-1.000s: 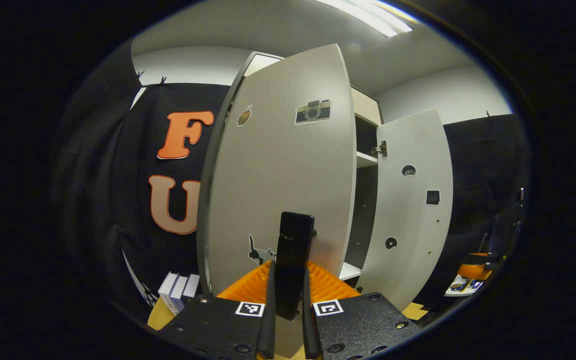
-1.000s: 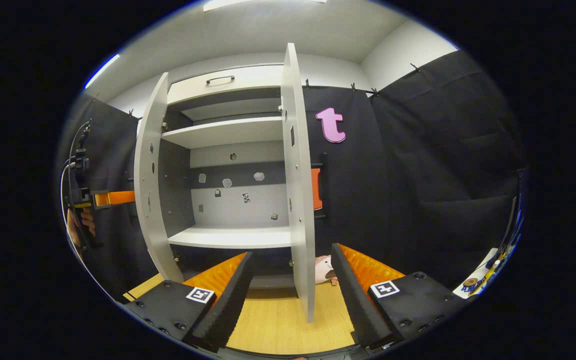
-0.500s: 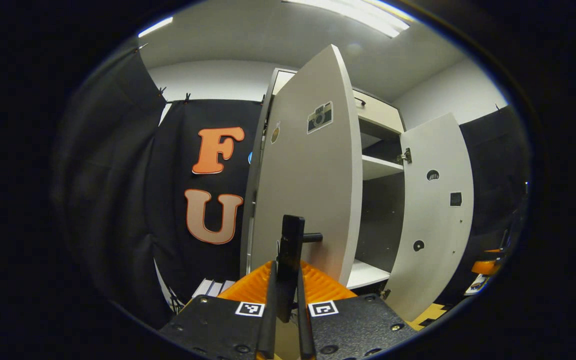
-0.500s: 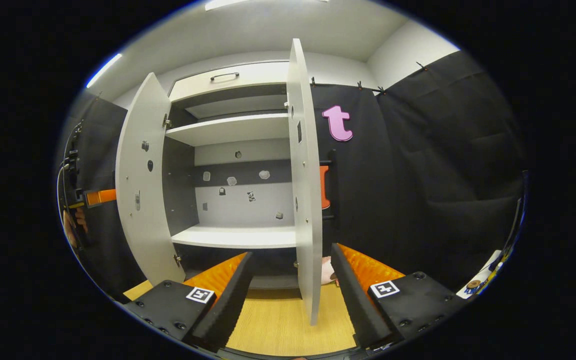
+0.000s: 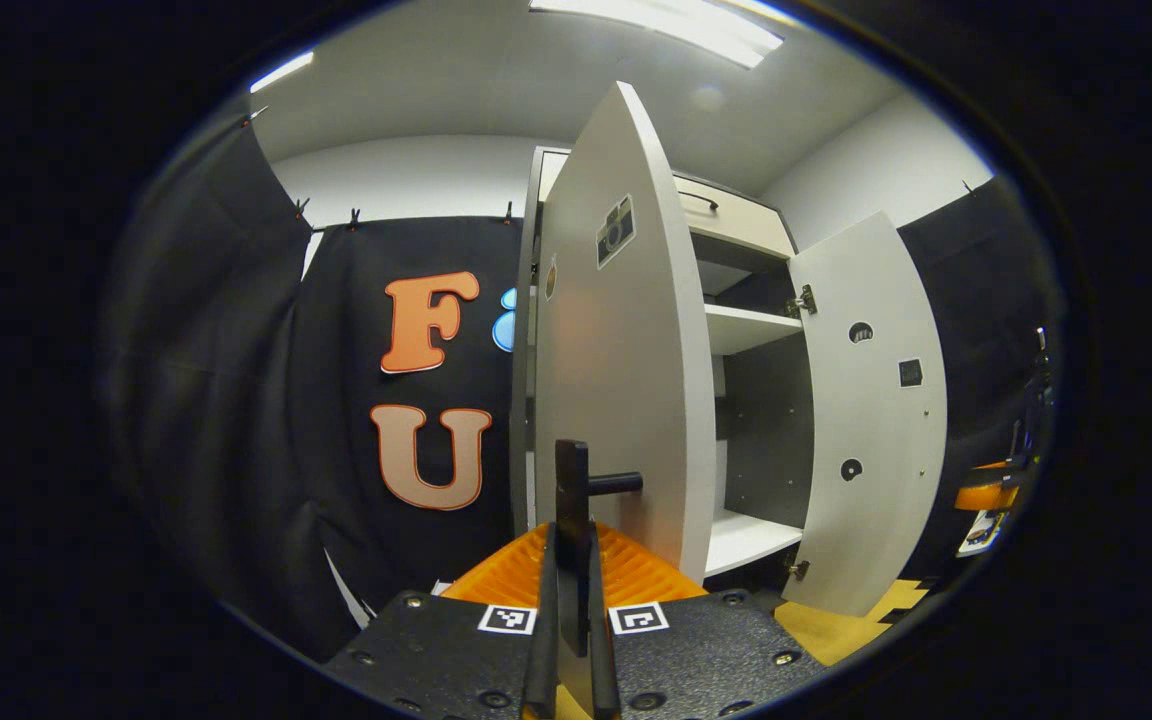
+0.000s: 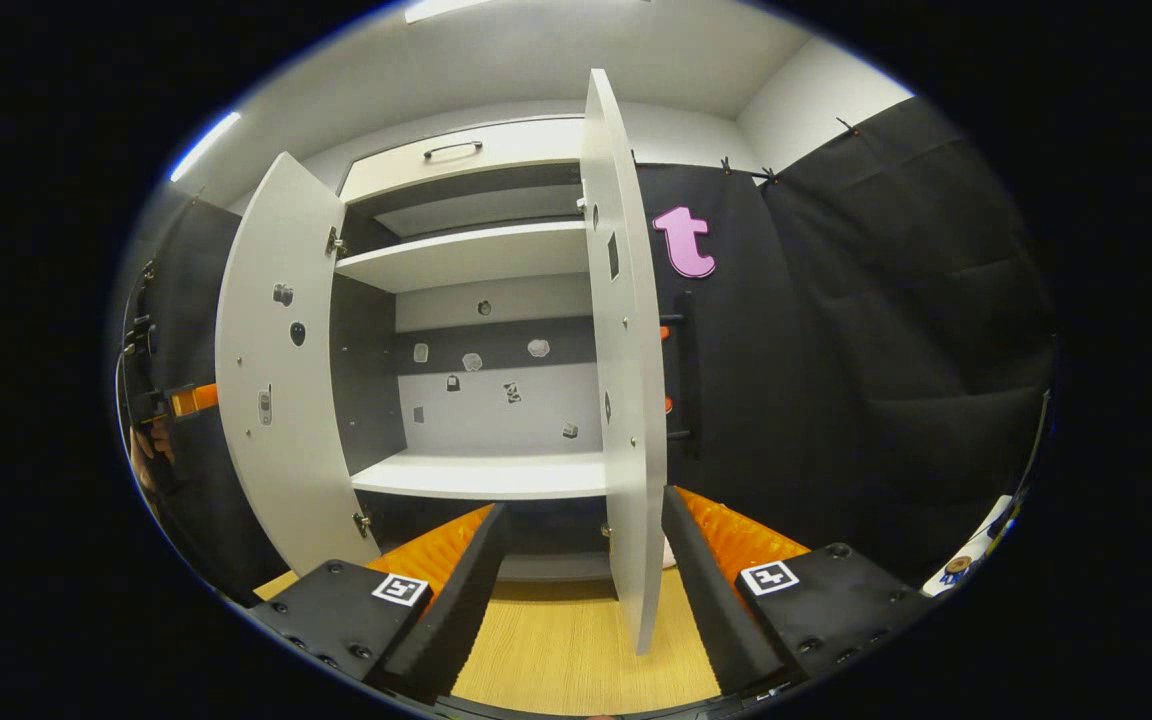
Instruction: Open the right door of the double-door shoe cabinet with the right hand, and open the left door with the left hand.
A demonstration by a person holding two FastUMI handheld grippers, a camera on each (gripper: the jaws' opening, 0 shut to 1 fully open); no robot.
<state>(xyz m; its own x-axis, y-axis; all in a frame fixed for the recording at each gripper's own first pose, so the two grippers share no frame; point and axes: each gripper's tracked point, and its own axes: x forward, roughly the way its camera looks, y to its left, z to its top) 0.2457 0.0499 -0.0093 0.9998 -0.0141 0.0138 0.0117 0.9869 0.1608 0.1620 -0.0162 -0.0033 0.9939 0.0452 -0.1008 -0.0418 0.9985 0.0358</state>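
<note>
Behind both swung-out doors, cabinet [image 6: 476, 300] shelves are bare; left hand-held gripper [image 5: 570, 600] clamps the handle [image 5: 571, 500], right hand-held gripper [image 6: 576, 560] gapes.

A recording booth: black cloth walls [image 6: 886, 330] clipped up around a shoe cabinet [image 6: 476, 260].

- left door [image 5: 626, 380] was light grey, with a camera sticker [image 5: 615, 231] in black and white
- its handle [image 5: 573, 500] was plain black
- left gripper [image 5: 572, 655] had orange ribbed fingers and black-white square markers
- right door [image 6: 626, 380] was pale grey too
- floor [image 6: 556, 650] was light wood grain
</note>
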